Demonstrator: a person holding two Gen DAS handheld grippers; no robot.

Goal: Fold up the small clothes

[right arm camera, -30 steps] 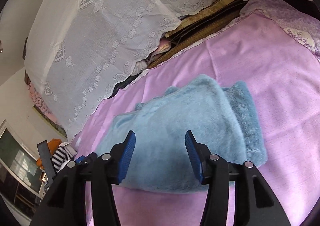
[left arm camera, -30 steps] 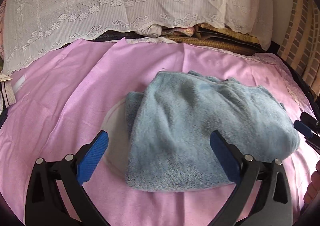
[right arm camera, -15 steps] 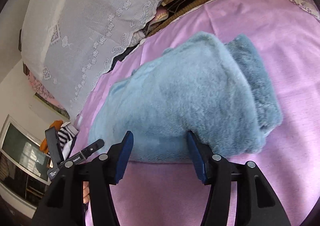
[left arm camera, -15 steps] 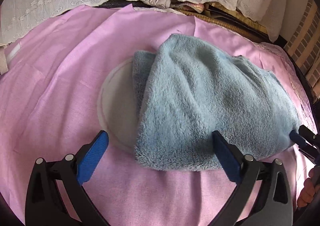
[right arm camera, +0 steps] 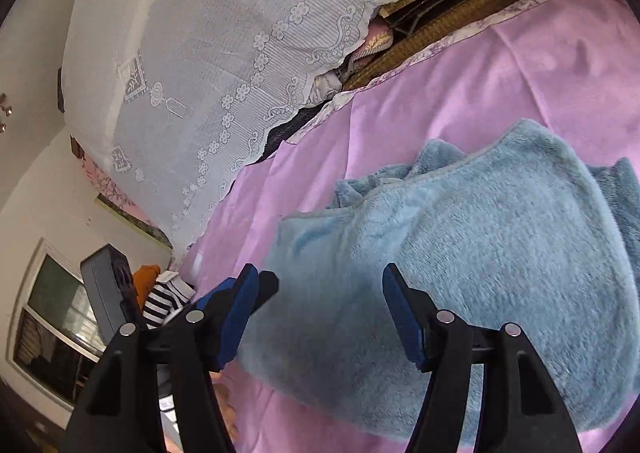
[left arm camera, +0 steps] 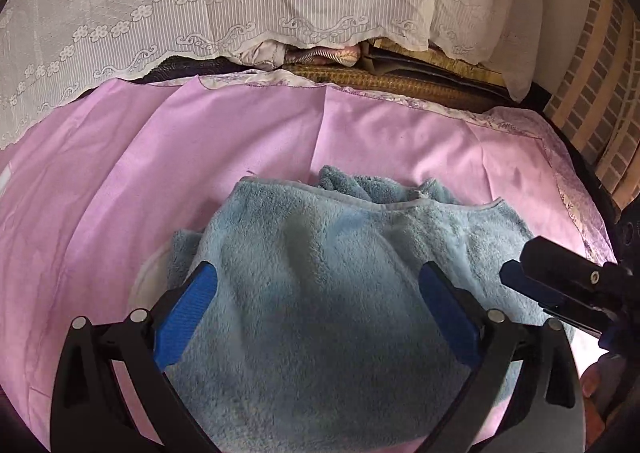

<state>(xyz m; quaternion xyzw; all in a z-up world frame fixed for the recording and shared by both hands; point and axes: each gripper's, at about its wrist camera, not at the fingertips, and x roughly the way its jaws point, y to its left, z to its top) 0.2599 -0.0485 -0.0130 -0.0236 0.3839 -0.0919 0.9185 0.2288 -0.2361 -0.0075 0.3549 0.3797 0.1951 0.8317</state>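
Both claws back off the folded blue fleece garment [left arm camera: 340,293]; left claw [left arm camera: 316,293] spread, right claw [right arm camera: 316,301] just widened, empty—fold seems done.

The blue garment [left arm camera: 320,293] runs under the left gripper's fingers [left arm camera: 188,309], its near edge hidden.

The folded blue fleece garment [left arm camera: 320,293] filled the near middle of the pink bed sheet [left arm camera: 120,181], while bare sheet lay open to its left and beyond it up to the far edge. There a white lace cloth [left arm camera: 240,13] hung over stacked bedding and closed off the back, with a brick-patterned wall [left arm camera: 600,73] shutting in the right. The right hand-held gripper [left arm camera: 516,277] reached in at the garment's right edge, narrowing the passage there.
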